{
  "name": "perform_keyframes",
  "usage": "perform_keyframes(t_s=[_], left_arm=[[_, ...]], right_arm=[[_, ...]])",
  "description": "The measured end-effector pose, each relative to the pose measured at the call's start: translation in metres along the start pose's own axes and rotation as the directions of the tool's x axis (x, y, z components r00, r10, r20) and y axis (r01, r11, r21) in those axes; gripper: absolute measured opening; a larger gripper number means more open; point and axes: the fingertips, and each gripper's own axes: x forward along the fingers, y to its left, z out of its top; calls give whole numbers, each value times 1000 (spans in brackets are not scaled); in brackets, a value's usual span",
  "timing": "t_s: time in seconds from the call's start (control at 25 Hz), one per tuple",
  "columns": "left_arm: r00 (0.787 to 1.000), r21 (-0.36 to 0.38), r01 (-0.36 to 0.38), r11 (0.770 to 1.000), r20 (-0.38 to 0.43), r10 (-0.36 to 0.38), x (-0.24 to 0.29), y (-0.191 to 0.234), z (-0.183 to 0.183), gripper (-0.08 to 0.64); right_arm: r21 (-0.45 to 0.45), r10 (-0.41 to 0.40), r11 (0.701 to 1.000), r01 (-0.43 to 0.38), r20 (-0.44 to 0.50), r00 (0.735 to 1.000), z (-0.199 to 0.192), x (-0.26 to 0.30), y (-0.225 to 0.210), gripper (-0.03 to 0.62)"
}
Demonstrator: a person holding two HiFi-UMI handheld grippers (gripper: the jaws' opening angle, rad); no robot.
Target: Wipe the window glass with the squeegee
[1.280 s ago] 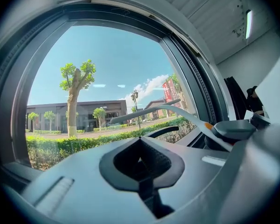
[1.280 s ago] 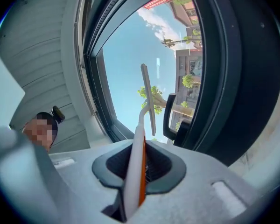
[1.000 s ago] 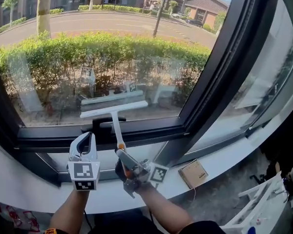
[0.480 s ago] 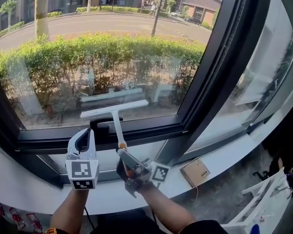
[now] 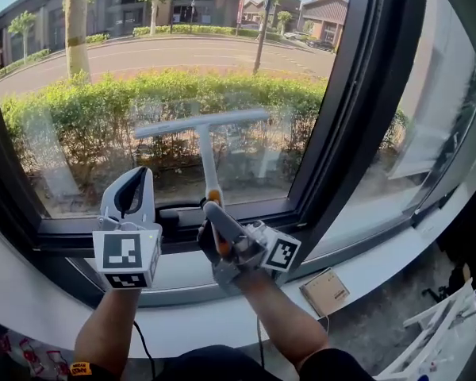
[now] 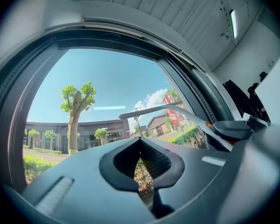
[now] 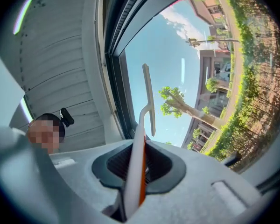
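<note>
A white squeegee (image 5: 204, 123) with a T-shaped blade lies against the window glass (image 5: 103, 70), its blade level at mid-pane. Its white and orange handle runs down into my right gripper (image 5: 213, 210), which is shut on it. In the right gripper view the handle (image 7: 136, 164) stands between the jaws and the blade (image 7: 149, 97) points up along the pane. My left gripper (image 5: 140, 174) hangs just left of the handle, shut and empty, in front of the lower frame. In the left gripper view its jaws (image 6: 142, 171) meet and the squeegee blade (image 6: 154, 110) crosses at the right.
A thick dark window frame (image 5: 357, 109) bounds the pane on the right, with a second pane beyond it. The white sill (image 5: 182, 324) runs below. A small cardboard box (image 5: 326, 292) lies on the sill at right. A white rack (image 5: 436, 340) stands at the lower right.
My right gripper has lifted the squeegee up the glass, from near the bottom frame to mid-pane. The left gripper has risen alongside it.
</note>
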Motion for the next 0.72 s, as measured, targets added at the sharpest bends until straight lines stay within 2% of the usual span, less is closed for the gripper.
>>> perform_keyframes(t_s=[0.16,0.4,0.56,0.72], left_arm=[[995,38,-27,999,92,23,11,0,48,17],[989,51,-58,997,141,50,29,-5,91,17],[988,47,-72,996,137,65,35,-13,97,17],[991,41,-85,995,107,80,37,-20,83,17]], right_arm=[[-54,78,995,-78,-4,997,40,28,20,44],[-64,132,989,-133,-18,991,73,49,30,43],[-25,119,993,-119,-19,993,76,39,21,44],[-7,112,994,-113,-38,993,70,27,13,44]])
